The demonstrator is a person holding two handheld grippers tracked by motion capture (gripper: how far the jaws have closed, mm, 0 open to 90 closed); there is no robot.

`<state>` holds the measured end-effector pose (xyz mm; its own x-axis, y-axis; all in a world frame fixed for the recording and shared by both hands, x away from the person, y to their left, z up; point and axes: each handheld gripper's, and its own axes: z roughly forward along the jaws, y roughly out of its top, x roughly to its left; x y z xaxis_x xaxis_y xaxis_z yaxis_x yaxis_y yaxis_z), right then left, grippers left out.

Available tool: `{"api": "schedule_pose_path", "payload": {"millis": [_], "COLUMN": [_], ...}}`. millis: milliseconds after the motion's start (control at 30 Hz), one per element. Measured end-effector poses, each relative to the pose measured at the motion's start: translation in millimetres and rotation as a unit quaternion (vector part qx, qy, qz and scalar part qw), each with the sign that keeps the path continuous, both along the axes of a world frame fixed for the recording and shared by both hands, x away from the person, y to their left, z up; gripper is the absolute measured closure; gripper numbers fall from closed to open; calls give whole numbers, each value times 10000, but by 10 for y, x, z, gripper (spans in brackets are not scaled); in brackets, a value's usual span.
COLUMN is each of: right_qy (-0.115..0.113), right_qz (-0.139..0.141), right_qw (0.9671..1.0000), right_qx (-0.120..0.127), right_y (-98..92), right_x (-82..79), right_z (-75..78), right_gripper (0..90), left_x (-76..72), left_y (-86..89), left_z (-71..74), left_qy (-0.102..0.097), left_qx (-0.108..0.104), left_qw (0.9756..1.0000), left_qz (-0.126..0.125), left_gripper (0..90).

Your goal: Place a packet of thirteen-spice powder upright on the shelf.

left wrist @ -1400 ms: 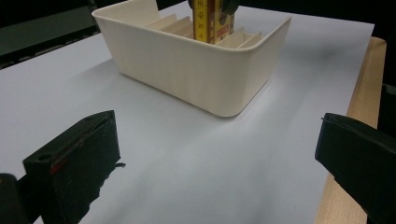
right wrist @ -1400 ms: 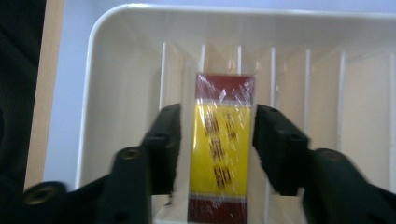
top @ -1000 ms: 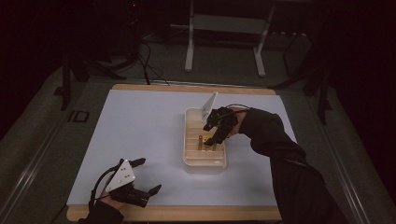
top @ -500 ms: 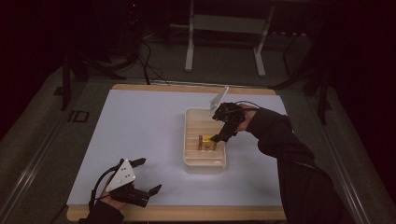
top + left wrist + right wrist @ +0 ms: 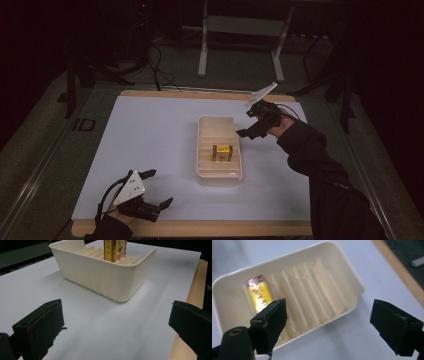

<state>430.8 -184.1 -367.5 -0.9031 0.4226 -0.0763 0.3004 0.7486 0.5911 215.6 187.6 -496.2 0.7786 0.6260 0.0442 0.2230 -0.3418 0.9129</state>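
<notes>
The small yellow-and-red box (image 5: 222, 151) stands upright in one slot of the cream ribbed tray (image 5: 219, 176), near the tray's middle, and nothing grips it. The right gripper (image 5: 248, 131) hangs just off the tray's far right rim with its jaws spread wide and nothing between them; they have just been opening, and the right gripper view looks down past them onto the box and the tray's dividers. The step in hand looks like the release and retreat after setting the box into its slot, and doing it well probably means lifting the jaws clear of the rim before swinging away, so that neither the tray wall nor the box is nudged and the box stays square between its dividers. The left gripper (image 5: 155, 187) sits low at the near left of the table, jaws apart and empty, well apart from the tray; it could steady the tray if the tray began to slide. The tray rests on a pale sheet (image 5: 150, 130) laid over a wooden tabletop (image 5: 200, 229) whose edge shows at the near and far sides. The room around is dark, with cables on the floor (image 5: 160, 70) and a light metal stand (image 5: 240, 30) beyond the table.
</notes>
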Motion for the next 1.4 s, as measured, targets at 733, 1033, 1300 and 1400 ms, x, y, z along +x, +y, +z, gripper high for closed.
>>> {"api": "schedule_pose_path", "payload": {"millis": [733, 1033, 1300, 1400], "right_qy": [-874, -956, -1179, -1220], "right_qz": [-1953, -2155, -2213, -2303], "right_qw": [9728, 9667, 9619, 9586], "right_qx": [882, 993, 1086, 1147], "right_y": [-597, -733, -844, -902], "right_x": [-227, -421, -613, -693], "right_z": [-116, -264, -348, -383], "right_gripper": [142, 142, 142, 142], "left_x": [2, 1, -10, -6], "left_y": [-5, -5, 6, 5], "left_z": [-5, -5, 1, -1], "left_qy": [12, 14, 0, 9], "left_qx": [18, 20, 3, 23], "left_qw": [10000, 10000, 10000, 10000], "left_qz": [4, 7, 19, 11], "left_gripper": [0, 0, 0, 0]}}
